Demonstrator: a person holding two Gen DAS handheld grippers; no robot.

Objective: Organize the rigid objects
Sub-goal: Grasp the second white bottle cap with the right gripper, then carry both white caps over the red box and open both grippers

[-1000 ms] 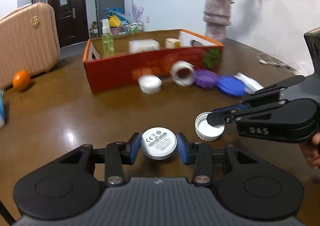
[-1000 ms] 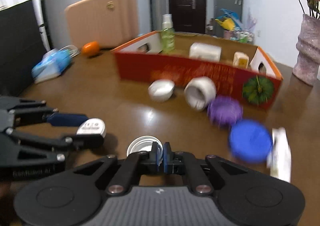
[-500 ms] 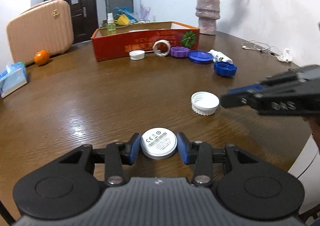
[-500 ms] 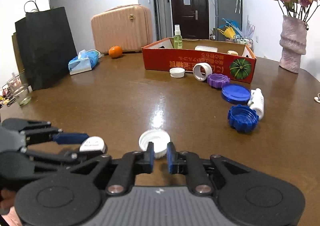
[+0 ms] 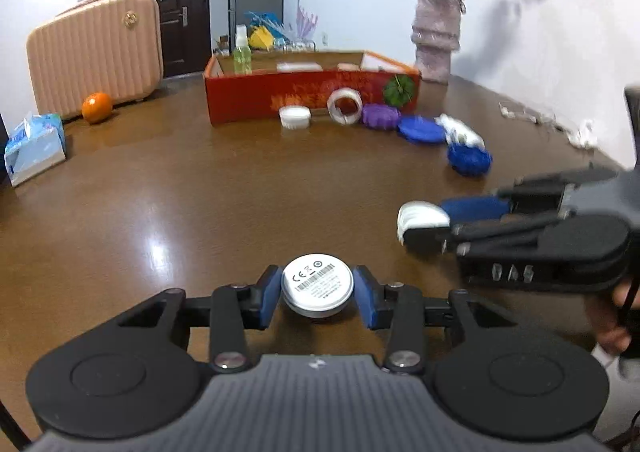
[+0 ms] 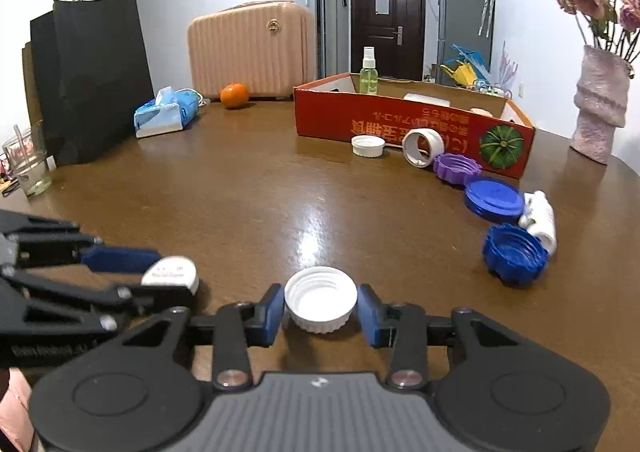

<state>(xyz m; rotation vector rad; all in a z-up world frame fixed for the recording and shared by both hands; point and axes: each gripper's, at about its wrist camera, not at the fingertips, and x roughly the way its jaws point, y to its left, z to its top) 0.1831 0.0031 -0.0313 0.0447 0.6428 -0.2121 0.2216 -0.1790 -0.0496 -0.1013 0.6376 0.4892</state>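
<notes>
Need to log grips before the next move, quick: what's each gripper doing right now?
Left gripper: shut on the round silver metal tin.
Right gripper: jaws have just been opening; the white ribbed plastic cap sits between them, pads slightly clear.

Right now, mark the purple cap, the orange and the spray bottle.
purple cap (image 6: 457, 168), right wrist view, ribbed side wall.
orange (image 6: 234, 95), right wrist view, front of the peel.
spray bottle (image 6: 368, 79), right wrist view, green body.

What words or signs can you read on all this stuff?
"CE", with a barcode: white disc in the left gripper.
Small print beside the barcode: too small.
Yellow upside-down characters on the red box: can't make out.
Print on the tissue pack: too blurred.
</notes>
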